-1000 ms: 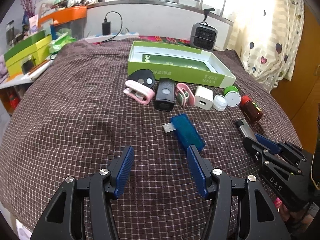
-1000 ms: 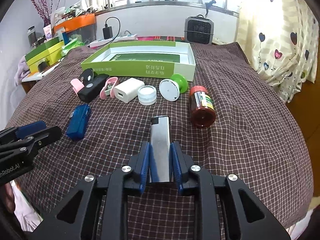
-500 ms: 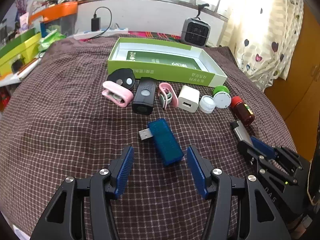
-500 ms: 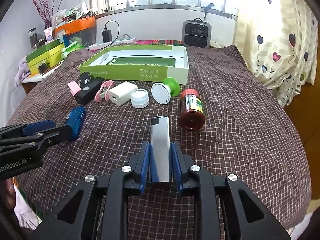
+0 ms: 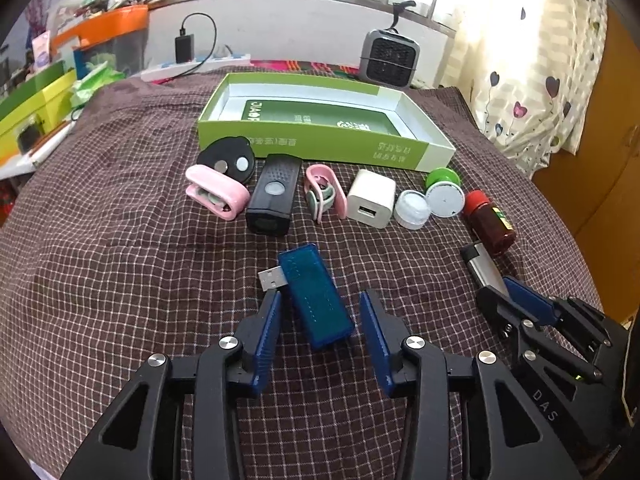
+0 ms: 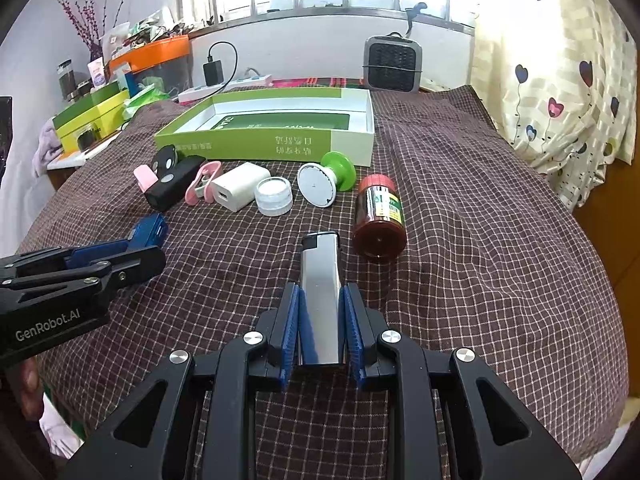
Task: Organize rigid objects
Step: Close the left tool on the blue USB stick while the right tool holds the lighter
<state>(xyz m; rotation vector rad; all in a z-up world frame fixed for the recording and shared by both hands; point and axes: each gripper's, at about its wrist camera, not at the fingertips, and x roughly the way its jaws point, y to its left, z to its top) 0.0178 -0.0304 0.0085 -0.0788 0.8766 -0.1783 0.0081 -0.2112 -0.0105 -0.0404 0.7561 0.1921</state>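
My left gripper (image 5: 320,312) is open, with its fingers on either side of a blue USB stick (image 5: 316,294) that lies on the checked cloth; there are gaps on both sides. My right gripper (image 6: 320,304) is shut on a silver lighter (image 6: 321,280), seen also in the left wrist view (image 5: 482,266). An open green box (image 5: 320,136) lies behind a row of small items: black fob (image 5: 228,158), pink clip (image 5: 216,192), black device (image 5: 274,200), pink-green clip (image 5: 324,194), white charger (image 5: 370,198), white jar (image 5: 412,210), green-white lid (image 5: 444,192), red bottle (image 5: 490,222).
A grey heater (image 5: 390,56) stands behind the box. A power strip with a charger (image 5: 188,60) lies at the back left. Green and yellow boxes (image 5: 32,108) sit on a shelf at the left. A heart-patterned curtain (image 5: 532,80) hangs at the right.
My left gripper has moved forward and right, so the blue USB stick now lies between its fingers, which have narrowed. My right gripper stays shut on the lighter.
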